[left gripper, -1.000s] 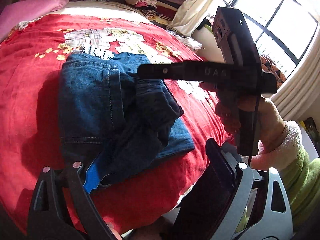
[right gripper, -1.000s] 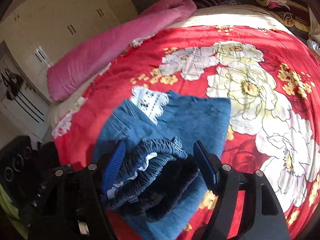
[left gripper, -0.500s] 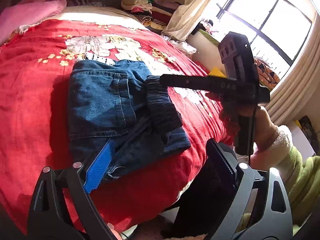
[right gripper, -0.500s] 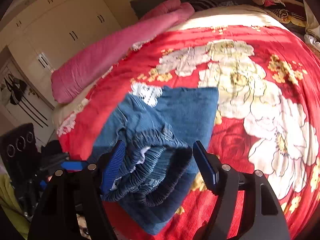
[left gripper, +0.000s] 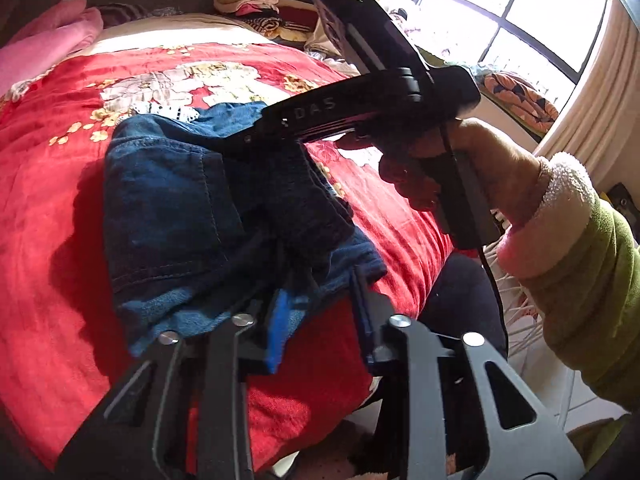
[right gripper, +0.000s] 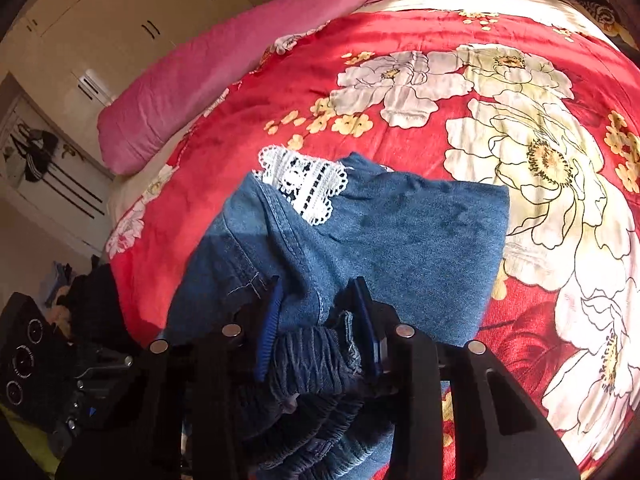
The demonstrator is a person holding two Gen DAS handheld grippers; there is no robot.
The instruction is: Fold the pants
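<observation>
Left claw (left gripper: pixel 320 312): fingers are closing in on the near hem of the denim pants (left gripper: pixel 180 208); cloth is sitting between the blue pads (left gripper: pixel 278 328), and the claw is gripping that edge.
Right claw (right gripper: pixel 318 320): it is clenching the gathered elastic waistband (right gripper: pixel 312 364) of the pants, with bunched fabric filling the gap between the fingers.
Right claw, seen from the left camera: its black body (left gripper: pixel 360 108) is reaching over the right part of the pants, held by a hand (left gripper: pixel 480 168) in a green sleeve with a pale fleece cuff.
Pants: they are lying folded in a compact stack on the red floral bedspread (right gripper: pixel 400 40), near the near edge of the bed; the darker upper layer is bunching on the right side.
Lace trim (right gripper: pixel 304 184): a white patch is showing at the far edge of the pants, touching the bedspread.
Pink bolster (right gripper: pixel 224 64): it is lying along the far left side of the bed, well apart from the pants.
Stacked clothes (left gripper: pixel 256 4): a folded pile is sitting at the far end of the bed.
Window (left gripper: pixel 520 12): it is letting in bright light at the far right.
</observation>
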